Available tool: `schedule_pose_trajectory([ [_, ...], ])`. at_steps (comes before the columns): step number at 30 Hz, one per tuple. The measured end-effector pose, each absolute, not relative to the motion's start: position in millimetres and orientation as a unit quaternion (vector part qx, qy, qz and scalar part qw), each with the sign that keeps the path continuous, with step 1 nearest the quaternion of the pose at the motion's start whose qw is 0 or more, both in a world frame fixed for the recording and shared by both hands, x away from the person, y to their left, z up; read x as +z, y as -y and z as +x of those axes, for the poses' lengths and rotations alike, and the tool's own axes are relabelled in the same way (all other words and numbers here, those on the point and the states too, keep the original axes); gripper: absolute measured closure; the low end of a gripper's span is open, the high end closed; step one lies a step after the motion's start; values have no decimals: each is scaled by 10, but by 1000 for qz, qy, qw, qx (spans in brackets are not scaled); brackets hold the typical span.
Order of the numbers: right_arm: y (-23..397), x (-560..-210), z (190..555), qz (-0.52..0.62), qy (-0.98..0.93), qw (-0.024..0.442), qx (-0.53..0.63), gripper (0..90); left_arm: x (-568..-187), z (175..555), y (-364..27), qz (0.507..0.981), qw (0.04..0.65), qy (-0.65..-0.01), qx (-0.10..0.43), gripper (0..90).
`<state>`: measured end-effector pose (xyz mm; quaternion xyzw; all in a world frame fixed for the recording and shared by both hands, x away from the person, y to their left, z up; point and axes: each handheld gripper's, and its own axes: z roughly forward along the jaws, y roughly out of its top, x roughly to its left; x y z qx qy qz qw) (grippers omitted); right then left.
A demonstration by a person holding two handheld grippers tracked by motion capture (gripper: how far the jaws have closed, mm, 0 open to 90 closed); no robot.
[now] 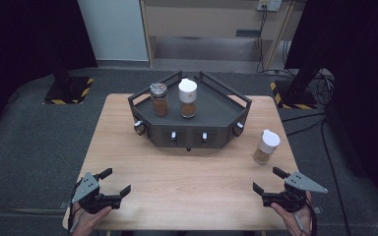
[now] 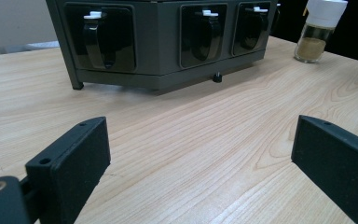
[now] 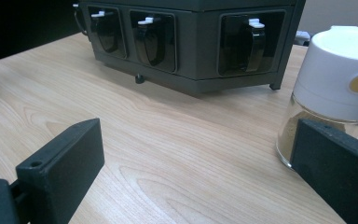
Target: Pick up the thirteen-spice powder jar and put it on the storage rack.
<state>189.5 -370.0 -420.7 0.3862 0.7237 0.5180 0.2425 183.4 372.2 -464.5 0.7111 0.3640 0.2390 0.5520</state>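
Observation:
A dark grey angular rack [image 1: 216,105] [image 2: 163,74] [image 3: 200,70] stands at the back middle of the wooden table [image 1: 187,182]. On top of it are a spice jar with a metal lid [image 1: 159,99] and a taller spice jar with a white cap [image 1: 187,98]. A third white-capped spice jar [image 1: 266,146] [image 2: 318,29] [image 3: 335,88] stands on the table to the rack's right. My left gripper [image 1: 117,181] [image 2: 200,154] is open near the front left edge, holding nothing. My right gripper [image 1: 268,180] [image 3: 196,154] is open at the front right, just short of the loose jar.
The rack's front faces carry black recessed holders with white tabs [image 2: 105,39] [image 3: 247,44]. Around the table lies grey carpet, with black stands on yellow-striped bases [image 1: 69,91] at the back left and cables [image 1: 315,118] at the back right. Bare tabletop lies between the grippers and the rack.

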Motion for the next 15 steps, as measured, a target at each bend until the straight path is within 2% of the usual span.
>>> schedule_pose_trajectory([
  [15,3681,-4206,1883,387,-726,245,514,20,-4648,1841,-3715,713,551,-362,239,33],
])
